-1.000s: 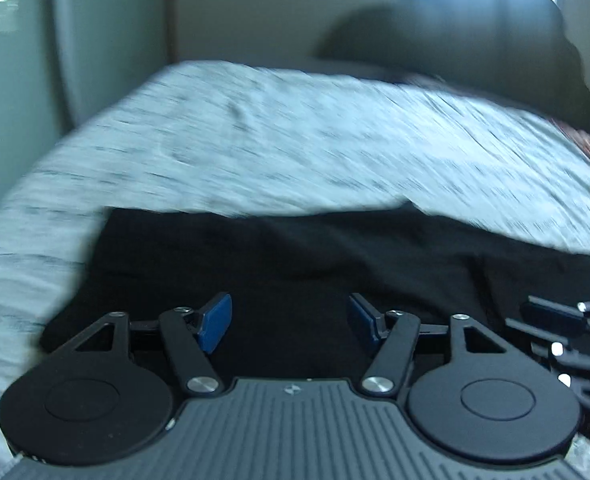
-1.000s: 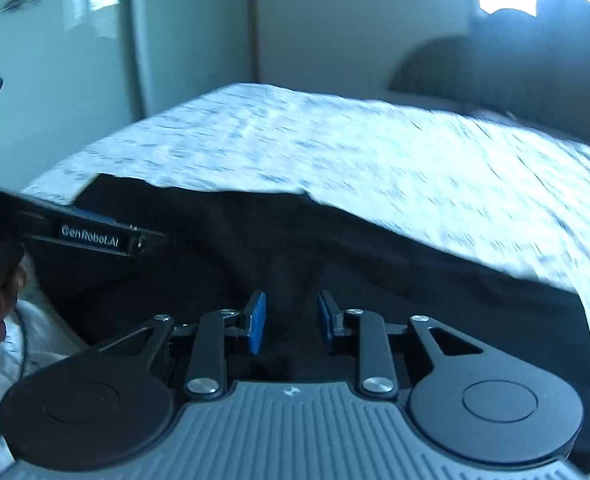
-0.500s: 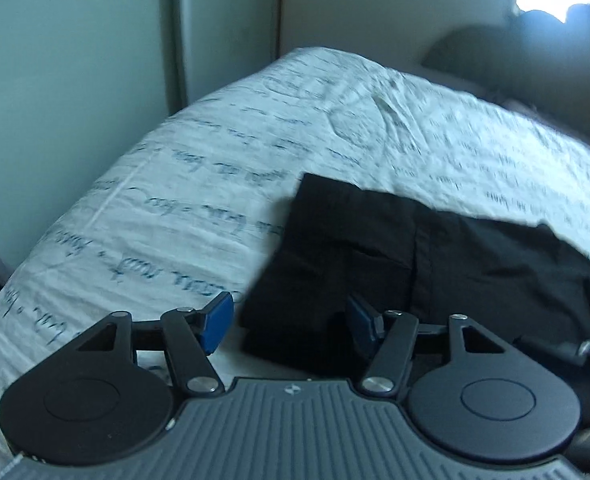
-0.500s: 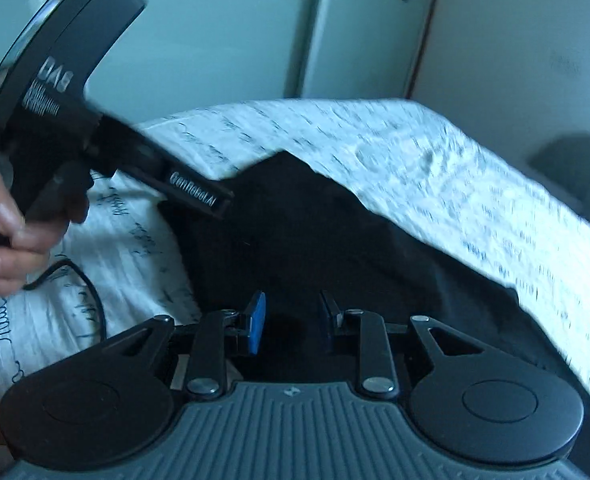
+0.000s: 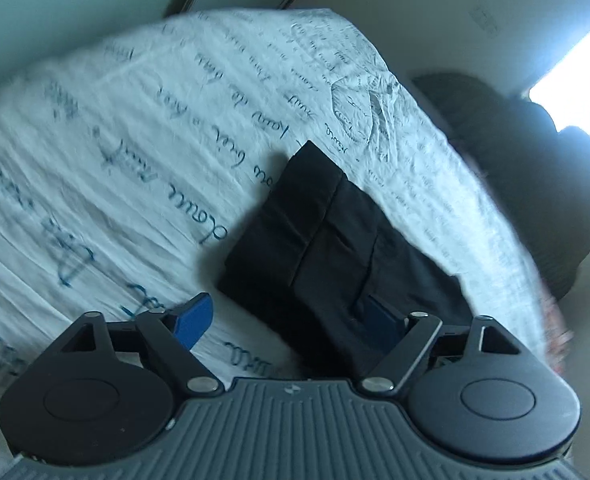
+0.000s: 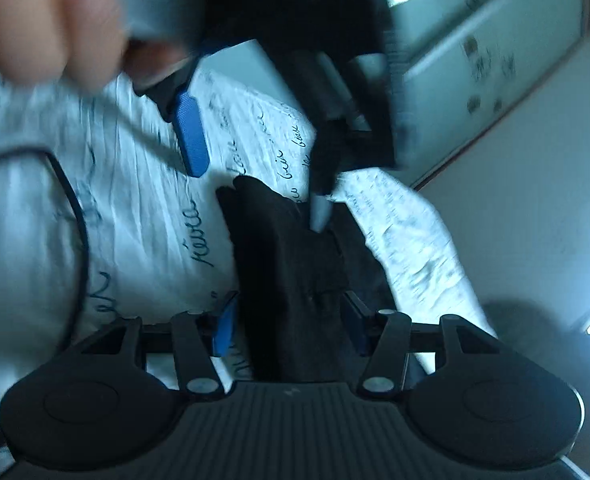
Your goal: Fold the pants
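Black pants (image 5: 327, 240) lie on the bed (image 5: 135, 152). Both claws, left (image 5: 287, 320) and right (image 6: 287, 324), gape wide astride the waistband edge; a clean fold likely needs both layers pinched together.

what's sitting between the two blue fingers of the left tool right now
In the left wrist view, the near corner of the black pants and a strip of script-printed bedsheet lie between the open left tool fingers.

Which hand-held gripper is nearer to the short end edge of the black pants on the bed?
Left. The left hand-held gripper is open astride that end of the pants; the right hand-held gripper straddles them farther along.
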{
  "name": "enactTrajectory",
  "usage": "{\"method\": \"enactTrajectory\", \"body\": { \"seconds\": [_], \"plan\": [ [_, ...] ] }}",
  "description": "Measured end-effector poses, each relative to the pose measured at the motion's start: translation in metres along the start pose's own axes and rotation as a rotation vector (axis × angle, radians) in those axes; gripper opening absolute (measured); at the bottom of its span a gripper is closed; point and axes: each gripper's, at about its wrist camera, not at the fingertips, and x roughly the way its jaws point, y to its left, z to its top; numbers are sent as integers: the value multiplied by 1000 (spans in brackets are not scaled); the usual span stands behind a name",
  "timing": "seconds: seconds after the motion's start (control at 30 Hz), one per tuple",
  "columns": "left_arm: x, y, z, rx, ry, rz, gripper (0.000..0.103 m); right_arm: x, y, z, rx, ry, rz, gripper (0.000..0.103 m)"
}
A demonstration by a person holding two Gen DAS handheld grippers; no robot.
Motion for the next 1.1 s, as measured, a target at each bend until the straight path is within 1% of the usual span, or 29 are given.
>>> {"method": "enactTrajectory", "body": {
  "seconds": [0.07, 0.13, 0.2, 0.27, 0.3, 0.33, 0.37, 0.43, 0.47, 0.53, 0.57, 0.63, 0.67, 0.7, 0.73, 0.77, 0.8, 0.83, 0.87, 0.9, 0.97, 1.0, 1.07, 1.1],
  "plan": [
    [5, 10, 2, -63, 20, -55, 88, 6, 11, 4, -71, -26, -35, 53],
    [11, 19, 5, -118, 50, -126, 88, 13, 20, 7, -135, -46, -62, 49],
    [16, 26, 7, -166, 74, -192, 89, 19, 22, 9, -148, -49, -46, 23],
    [23, 30, 10, -215, 93, -246, 89, 25, 21, 10, -149, -54, -46, 18],
    [26, 31, 13, -233, 97, -273, 89, 25, 16, 11, -126, -65, -47, 17],
    [29, 30, 15, -242, 99, -299, 89, 23, 6, 12, -68, -77, -36, 16],
    [33, 29, 17, -250, 100, -315, 89, 20, -8, 13, 26, -86, -9, 16],
    [41, 24, 22, -250, 97, -335, 88, 16, -42, 13, 246, -97, 56, 16],
    [45, 20, 26, -237, 91, -343, 86, 14, -61, 11, 365, -105, 84, 16],
    [54, 10, 32, -216, 87, -333, 82, 11, -94, 3, 563, -129, 156, 16],
    [59, 5, 36, -199, 87, -327, 79, 12, -104, 0, 619, -135, 198, 16],
    [68, -1, 41, -181, 91, -294, 74, 15, -111, -4, 675, -120, 249, 16],
    [70, -4, 42, -165, 89, -276, 74, 22, -111, 0, 676, -100, 301, 16],
    [72, -7, 43, -146, 88, -253, 74, 20, -111, -3, 666, -86, 352, 17],
    [74, -9, 44, -128, 90, -229, 71, 17, -111, -4, 663, -96, 389, 17],
    [76, -11, 44, -108, 91, -211, 67, 11, -115, -8, 679, -127, 426, 17],
    [78, -12, 45, -88, 91, -198, 65, 7, -123, -12, 714, -155, 452, 17],
    [80, -12, 45, -73, 92, -187, 60, 6, -133, -18, 771, -174, 457, 17],
    [83, -13, 45, -55, 94, -170, 54, 8, -146, -25, 833, -177, 438, 17],
    [84, -14, 46, -37, 95, -150, 52, 14, -156, -31, 883, -162, 404, 17],
    [85, -16, 44, -9, 84, -118, 43, 32, -169, -43, 933, -76, 335, 17],
    [84, -17, 43, 3, 77, -105, 41, 44, -170, -47, 936, -14, 328, 17],
    [85, -18, 42, 19, 68, -84, 35, 64, -161, -54, 910, 83, 364, 17],
    [86, -20, 41, 31, 63, -72, 34, 71, -155, -55, 885, 115, 379, 17]
  ]
}}
